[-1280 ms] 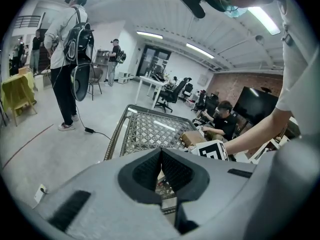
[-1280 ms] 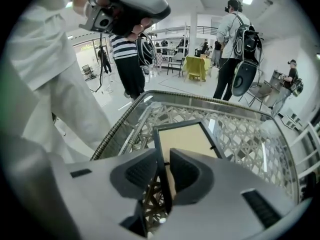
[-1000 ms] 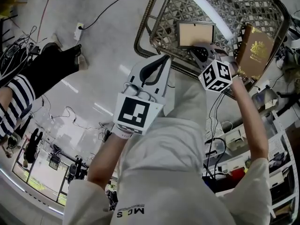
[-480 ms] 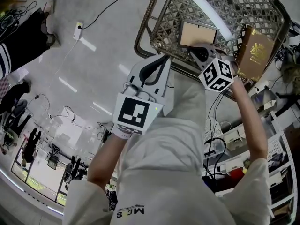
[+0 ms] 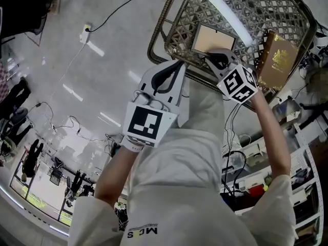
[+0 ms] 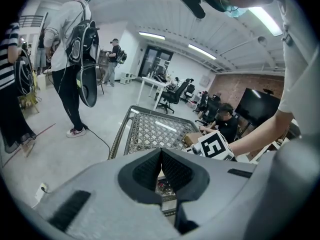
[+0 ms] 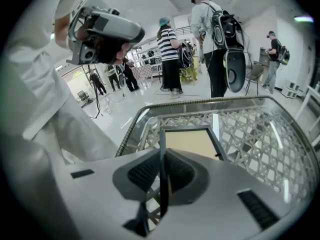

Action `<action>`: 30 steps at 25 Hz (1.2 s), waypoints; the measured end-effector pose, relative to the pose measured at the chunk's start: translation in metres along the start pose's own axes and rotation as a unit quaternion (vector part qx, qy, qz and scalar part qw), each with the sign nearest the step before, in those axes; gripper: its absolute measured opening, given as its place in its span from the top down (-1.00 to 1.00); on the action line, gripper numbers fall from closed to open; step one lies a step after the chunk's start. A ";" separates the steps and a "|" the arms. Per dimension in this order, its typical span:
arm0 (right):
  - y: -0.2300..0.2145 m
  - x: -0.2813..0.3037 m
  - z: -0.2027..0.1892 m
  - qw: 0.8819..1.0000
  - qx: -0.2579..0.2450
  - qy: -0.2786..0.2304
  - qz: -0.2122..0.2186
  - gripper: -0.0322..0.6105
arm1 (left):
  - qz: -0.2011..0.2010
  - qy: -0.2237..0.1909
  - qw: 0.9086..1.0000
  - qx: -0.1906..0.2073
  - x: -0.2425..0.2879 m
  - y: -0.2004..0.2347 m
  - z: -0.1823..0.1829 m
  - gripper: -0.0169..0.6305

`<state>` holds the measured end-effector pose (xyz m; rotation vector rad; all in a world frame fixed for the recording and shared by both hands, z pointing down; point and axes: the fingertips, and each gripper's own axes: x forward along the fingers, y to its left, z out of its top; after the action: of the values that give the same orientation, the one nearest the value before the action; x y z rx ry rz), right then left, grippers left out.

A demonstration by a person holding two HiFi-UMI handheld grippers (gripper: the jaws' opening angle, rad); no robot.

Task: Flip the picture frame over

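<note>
The picture frame (image 5: pixel 212 39) is a dark-rimmed rectangle whose plain tan face is turned up. It lies at a slant on the lattice table (image 5: pixel 159 35). My right gripper (image 5: pixel 218 60) is shut on the frame's near edge. In the right gripper view the frame's (image 7: pixel 192 143) dark rim runs straight between the jaws of the right gripper (image 7: pixel 162 176). My left gripper (image 5: pixel 171 68) hangs short of the table's near rim, shut with nothing in it. The left gripper (image 6: pixel 161 171) also shows its jaws together in its own view.
A brown book with a gold crest (image 5: pixel 277 60) lies at the table's right side. A long white light reflection (image 5: pixel 228 12) crosses the tabletop. A cable and wall socket (image 5: pixel 85 34) lie on the floor to the left. People stand beyond the table (image 7: pixel 217 39).
My right gripper has rolled a little and the frame has turned with it, from square to slanted. The person in the striped top at the left has left the head view.
</note>
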<state>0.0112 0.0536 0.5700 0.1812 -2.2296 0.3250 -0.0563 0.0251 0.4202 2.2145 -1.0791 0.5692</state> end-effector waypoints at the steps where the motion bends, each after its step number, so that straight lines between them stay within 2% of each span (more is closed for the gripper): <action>1: -0.002 -0.001 0.003 1.000 0.010 -0.006 0.000 0.74 | 0.000 0.000 1.000 0.000 0.000 0.000 0.000 0.87; 9: -0.012 -0.013 0.021 0.990 0.122 -0.069 0.013 0.74 | 0.007 -0.005 1.000 -0.004 0.000 0.000 0.006 0.87; 16: -0.027 -0.022 0.028 0.970 0.214 -0.113 0.013 0.75 | 0.016 -0.008 1.000 -0.020 -0.001 0.002 0.010 0.87; 22: -0.039 -0.030 0.038 0.943 0.293 -0.156 0.024 0.75 | 0.013 -0.008 1.000 -0.012 -0.001 0.003 0.008 0.87; 30: -0.054 -0.046 0.052 0.886 0.403 -0.225 0.045 0.75 | 0.008 -0.007 1.000 -0.005 0.004 -0.002 0.009 0.87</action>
<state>0.0147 -0.0124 0.5125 0.6494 -2.4161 1.3768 -0.0519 0.0178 0.4156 2.2055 -1.1048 0.5540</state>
